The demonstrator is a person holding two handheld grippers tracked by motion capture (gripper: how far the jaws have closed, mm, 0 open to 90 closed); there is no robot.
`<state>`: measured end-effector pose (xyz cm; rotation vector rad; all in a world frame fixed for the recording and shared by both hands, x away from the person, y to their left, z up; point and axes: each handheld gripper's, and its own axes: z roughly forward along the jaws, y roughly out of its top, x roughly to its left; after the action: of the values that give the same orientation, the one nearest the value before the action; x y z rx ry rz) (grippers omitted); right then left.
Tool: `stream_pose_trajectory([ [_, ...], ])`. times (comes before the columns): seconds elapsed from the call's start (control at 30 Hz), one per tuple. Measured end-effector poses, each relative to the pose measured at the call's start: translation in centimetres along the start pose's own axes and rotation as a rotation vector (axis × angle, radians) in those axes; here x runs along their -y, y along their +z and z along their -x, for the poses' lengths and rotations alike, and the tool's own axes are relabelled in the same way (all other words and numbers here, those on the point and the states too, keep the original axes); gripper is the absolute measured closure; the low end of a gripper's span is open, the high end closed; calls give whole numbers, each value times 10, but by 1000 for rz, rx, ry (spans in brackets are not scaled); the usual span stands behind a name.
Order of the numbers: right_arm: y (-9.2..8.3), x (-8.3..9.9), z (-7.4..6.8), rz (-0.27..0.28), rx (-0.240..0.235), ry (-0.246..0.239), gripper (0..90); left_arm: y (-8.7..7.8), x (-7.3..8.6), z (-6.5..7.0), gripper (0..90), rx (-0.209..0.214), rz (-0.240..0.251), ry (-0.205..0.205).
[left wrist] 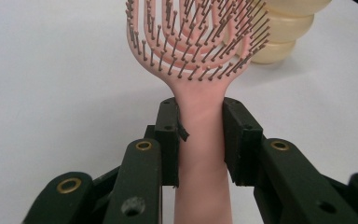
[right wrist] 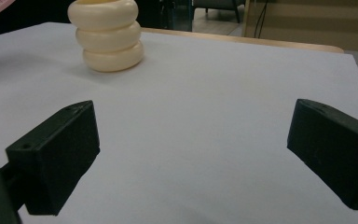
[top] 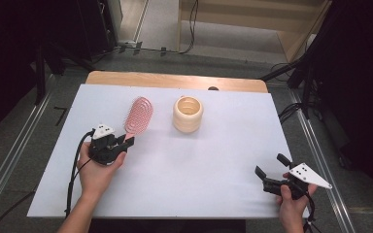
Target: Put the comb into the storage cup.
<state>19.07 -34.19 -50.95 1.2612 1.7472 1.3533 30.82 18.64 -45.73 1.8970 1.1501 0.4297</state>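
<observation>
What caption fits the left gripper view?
Left gripper shut on a pink hairbrush handle, cream ridged cup behind.

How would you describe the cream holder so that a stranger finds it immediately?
Look at the white table, toward its far edge near the middle. There stands the cream holder, just right of the pink hairbrush. It is upright and open-topped, shaped like three stacked rings, whereas the brush is flat and bristled.

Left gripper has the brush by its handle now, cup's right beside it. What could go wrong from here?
The left gripper clamps the pink hairbrush only at its handle, so the long head may droop or twist in the grip. The head sits near the cream ribbed cup; a careless swing might knock the cup over. The right gripper stands open at the table's near edge, too far to steady anything.
</observation>
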Motion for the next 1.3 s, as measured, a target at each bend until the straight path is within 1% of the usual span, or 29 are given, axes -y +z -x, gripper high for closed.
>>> stream_pose_trajectory([
  [0.07, 0, -4, -1, 1, -18, 4, 7, -2, 1, 1, 705, 5, 24, 6],
  [0.13, 0, -15, -6, 15, -36, -13, 7, -5, 1, 2, 705, 11, 44, 0],
  [0.17, 0, -15, -6, 15, -36, -13, 7, -7, 1, 3, 705, 17, 57, -2],
  [0.23, 0, -24, -10, 28, -58, -25, 7, -11, 1, 4, 705, 24, 84, -3],
  [0.27, 0, -28, -12, 33, -68, -28, 7, -13, 0, 5, 705, 23, 95, 0],
  [0.3, 1, -37, -17, 49, -87, -32, 7, -14, 1, 6, 705, 26, 113, -1],
  [0.33, 2, -42, -19, 57, -98, -30, 7, -18, 1, 8, 705, 29, 137, 6],
  [0.37, 3, -46, -22, 65, -107, -30, 7, -18, 1, 8, 705, 29, 137, 6],
  [0.4, 4, -50, -24, 72, -115, -30, 7, -21, 2, 10, 705, 30, 159, 9],
  [0.53, 12, -67, -36, 91, -146, -32, 7, -25, 4, 13, 705, 41, 189, 22],
  [0.6, 17, -74, -43, 91, -162, -38, 7, -25, 5, 14, 705, 44, 197, 30],
  [0.63, 17, -74, -43, 91, -162, -38, 7, -25, 5, 14, 705, 44, 197, 30],
  [0.7, 25, -85, -52, 87, -174, -38, 7, -26, 8, 16, 705, 52, 203, 36],
  [0.73, 25, -85, -52, 87, -174, -38, 7, -26, 8, 16, 705, 52, 203, 36],
  [0.77, 28, -88, -55, 85, -173, -33, 8, -25, 8, 17, 705, 61, 203, 39],
  [0.8, 34, -95, -60, 78, -180, -30, 7, -24, 9, 19, 705, 69, 201, 42],
  [0.87, 37, -99, -62, 72, -180, -30, 7, -24, 10, 20, 705, 72, 202, 45],
  [0.93, 42, -106, -68, 76, -190, -36, 7, -23, 11, 22, 705, 80, 206, 45],
  [1.0, 46, -113, -74, 76, -189, -45, 7, -23, 11, 25, 705, 89, 214, 46],
  [1.07, 50, -119, -80, 76, -204, -46, 7, -24, 11, 27, 705, 91, 221, 51],
  [1.1, 52, -122, -83, 76, -204, -52, 7, -24, 11, 27, 705, 94, 226, 54],
  [1.13, 56, -127, -88, 78, -219, -52, 7, -24, 11, 30, 705, 103, 234, 49],
  [1.17, 56, -127, -88, 78, -219, -52, 7, -24, 11, 30, 705, 103, 234, 49],
  [1.23, 59, -131, -93, 76, -229, -47, 7, -25, 12, 32, 705, 109, 241, 60],
  [1.27, 60, -133, -95, 81, -237, -51, 7, -24, 12, 34, 705, 112, 245, 57],
  [1.3, 61, -135, -97, 80, -242, -46, 7, -24, 12, 35, 705, 109, 247, 67],
])
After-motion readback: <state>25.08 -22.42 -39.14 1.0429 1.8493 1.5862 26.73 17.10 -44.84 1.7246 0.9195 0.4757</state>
